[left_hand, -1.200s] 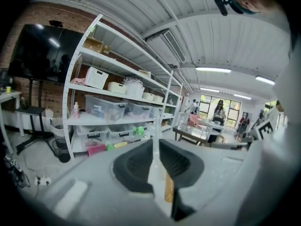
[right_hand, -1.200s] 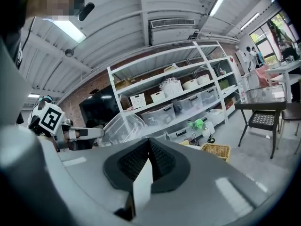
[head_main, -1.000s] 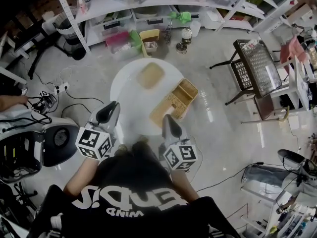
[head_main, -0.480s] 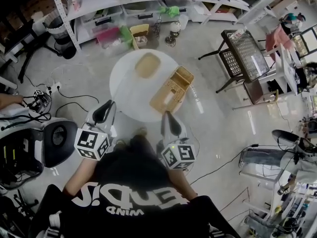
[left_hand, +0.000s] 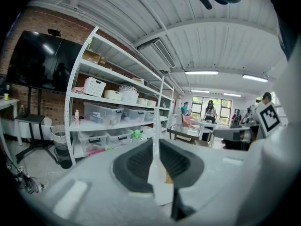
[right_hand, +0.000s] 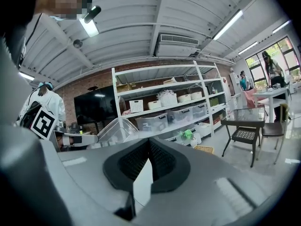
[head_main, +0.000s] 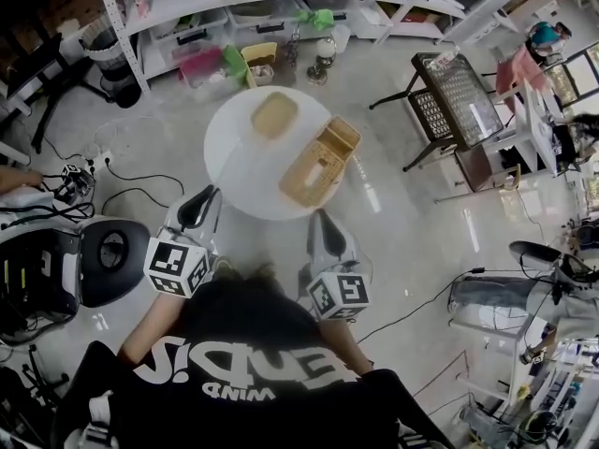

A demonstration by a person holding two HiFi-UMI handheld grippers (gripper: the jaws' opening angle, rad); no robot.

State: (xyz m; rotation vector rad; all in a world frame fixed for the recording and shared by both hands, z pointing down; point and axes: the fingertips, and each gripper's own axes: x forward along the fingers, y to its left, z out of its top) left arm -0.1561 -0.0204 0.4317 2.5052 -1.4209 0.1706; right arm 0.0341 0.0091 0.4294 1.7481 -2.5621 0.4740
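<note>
Beside a round white table [head_main: 234, 162] on pale floor [head_main: 393, 213], left claw [head_main: 199, 209] and right claw [head_main: 323, 232] are closed, empty.

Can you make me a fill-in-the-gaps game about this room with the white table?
The white table is ___ in shape.
On it lie ___ things: a tan tray and a woven basket.
The left hand-held gripper and the right hand-held gripper both have their jaws ___, with nothing between them.
Missing words: round; two; shut.
</note>
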